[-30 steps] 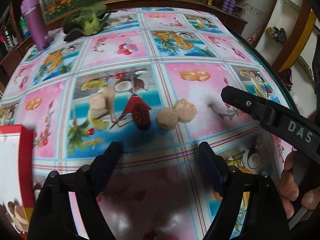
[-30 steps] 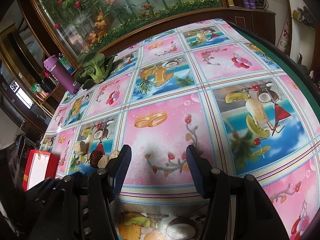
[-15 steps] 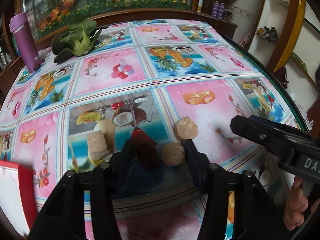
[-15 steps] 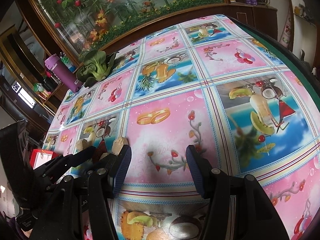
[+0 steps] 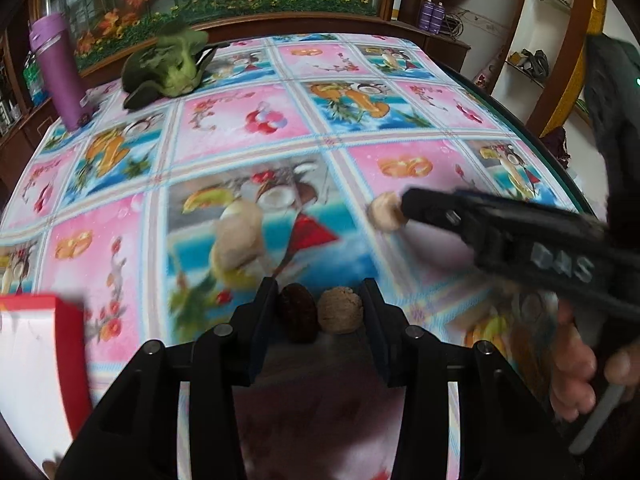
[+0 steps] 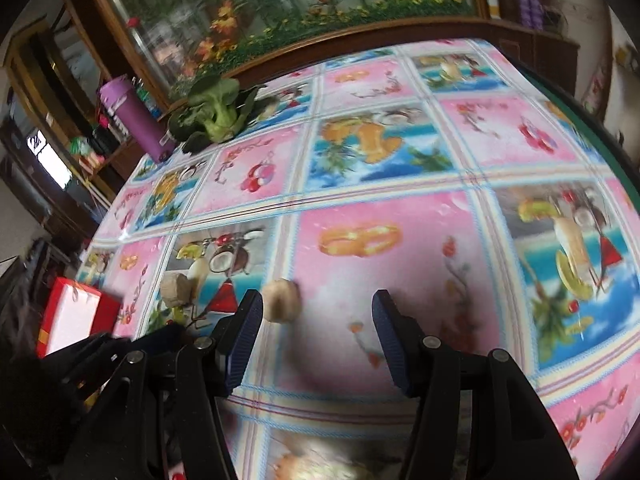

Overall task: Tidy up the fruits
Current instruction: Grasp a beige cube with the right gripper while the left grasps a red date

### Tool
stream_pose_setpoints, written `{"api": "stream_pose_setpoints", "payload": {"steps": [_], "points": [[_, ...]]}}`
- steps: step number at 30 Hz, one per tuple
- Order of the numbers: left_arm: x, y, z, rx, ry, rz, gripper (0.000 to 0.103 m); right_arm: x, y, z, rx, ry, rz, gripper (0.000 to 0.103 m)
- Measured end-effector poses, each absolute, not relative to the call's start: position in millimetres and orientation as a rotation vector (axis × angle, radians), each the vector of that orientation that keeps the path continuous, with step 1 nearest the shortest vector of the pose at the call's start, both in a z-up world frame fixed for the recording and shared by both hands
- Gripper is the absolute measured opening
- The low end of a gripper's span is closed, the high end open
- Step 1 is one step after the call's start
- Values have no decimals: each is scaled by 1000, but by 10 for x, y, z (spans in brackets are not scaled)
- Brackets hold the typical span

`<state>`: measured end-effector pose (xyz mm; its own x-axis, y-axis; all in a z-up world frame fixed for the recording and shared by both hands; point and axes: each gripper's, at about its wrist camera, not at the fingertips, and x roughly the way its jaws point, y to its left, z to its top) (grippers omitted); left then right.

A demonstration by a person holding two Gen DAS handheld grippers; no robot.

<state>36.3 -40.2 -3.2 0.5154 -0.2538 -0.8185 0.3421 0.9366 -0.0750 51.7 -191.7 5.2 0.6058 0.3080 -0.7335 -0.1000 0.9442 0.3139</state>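
**Two fruits between the left tool's fingers, a third in front of the right**

The left tool [image 5: 320, 300] sits low over the desk [image 5: 240, 128] with its fingers closed in around two small fruits side by side: a dark red date [image 5: 298, 312] against the left finger and a round tan fruit [image 5: 340, 310] against the right finger. The two fruits touch each other and fill the gap, so the tool appears to pinch them together, though whether they are lifted off the cloth cannot be told.

The right tool [image 6: 316, 316] stands wide apart and holds nothing. A pale round fruit [image 6: 282, 300] lies on the pink square of the cloth just beside the tip of its left finger, toward the inner side of the gap. In the left wrist view the same fruit [image 5: 385, 212] shows at the tip of the right tool's dark finger, which reaches in from the right; a hand [image 5: 580, 372] grips the handle below it.

A blurred beige fruit [image 5: 238, 240] lies on the blue printed square to the left of the held pair, well apart from the pale one. A red-edged box [image 5: 36, 360] sits at the near left edge of the desk. At the far end stand a purple bottle [image 5: 58, 76] and a head of leafy greens [image 5: 172, 66], near each other.
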Motion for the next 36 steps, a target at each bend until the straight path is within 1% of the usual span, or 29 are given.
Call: {"api": "stream_pose_setpoints", "payload": {"steps": [3,8,11,12,13,14,15,16,17,22,31,36], "points": [[241,-270,-28,90,974,-344,44,578,-1783,16,210,909,229,57],[78,-118,-31,77,975,-301,44,573,-1564,-13,55,886,156,57],[19,-79,-34,66,972,-292,44,551,-1449,-37,-49,873,115,55],[4,-72,-35,65,970,-289,44,545,-1439,-31,-57,869,118,47],[-7,-67,-35,64,970,-284,44,543,-1440,-28,-57,868,124,42],[-15,-64,-34,61,971,-281,44,542,-1448,-24,-57,866,123,34],[-25,-61,-31,58,972,-280,44,540,-1453,-25,-57,865,122,30],[-44,-63,-32,59,971,-281,44,539,-1464,-26,-56,865,121,27],[-55,-71,-34,68,969,-278,44,543,-1462,-28,-57,865,118,23],[-83,-96,-45,90,963,-247,45,453,-1472,-24,-54,865,125,23],[-135,-82,-58,114,937,-253,44,334,-1681,-18,71,881,213,23],[-173,-20,-27,72,929,-229,44,254,-1705,8,128,889,268,22]]}}
